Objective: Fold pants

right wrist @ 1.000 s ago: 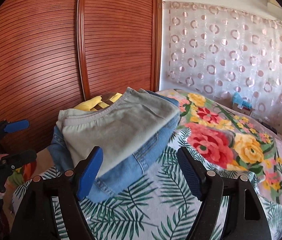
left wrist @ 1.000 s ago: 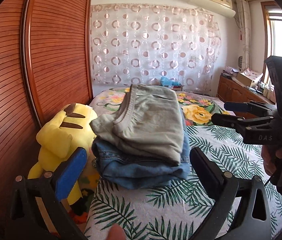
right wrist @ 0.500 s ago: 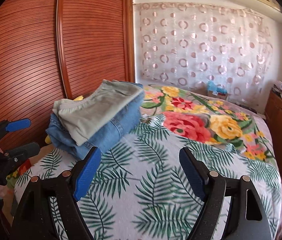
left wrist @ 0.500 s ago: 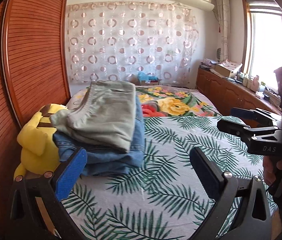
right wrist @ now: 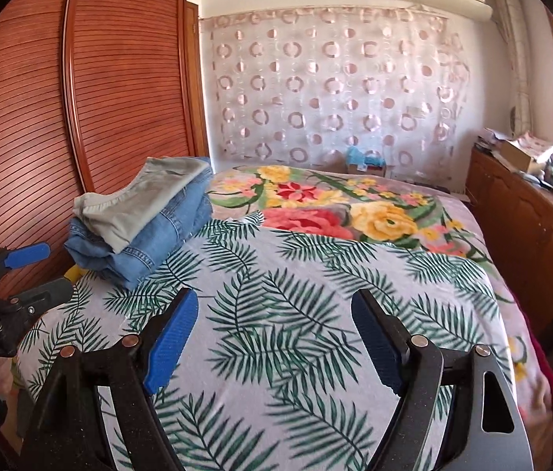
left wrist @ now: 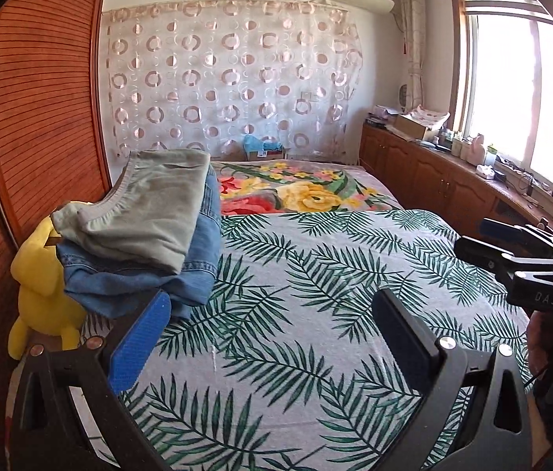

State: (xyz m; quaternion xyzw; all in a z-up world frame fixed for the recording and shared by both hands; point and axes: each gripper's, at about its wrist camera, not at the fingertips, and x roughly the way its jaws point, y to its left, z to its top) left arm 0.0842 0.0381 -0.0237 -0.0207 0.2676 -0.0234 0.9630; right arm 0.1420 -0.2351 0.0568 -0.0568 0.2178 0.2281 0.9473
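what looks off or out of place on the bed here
Little stands out. The grey pants lie folded on folded jeans at the bed's left edge, the stack slightly askew. A yellow plush sits wedged between bed and wardrobe.

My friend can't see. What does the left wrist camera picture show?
Folded grey-green pants lie on folded blue jeans at the left edge of a bed with a palm-leaf sheet. The left tongs gape open and empty above the sheet, and a yellow plush toy sits beside the stack.
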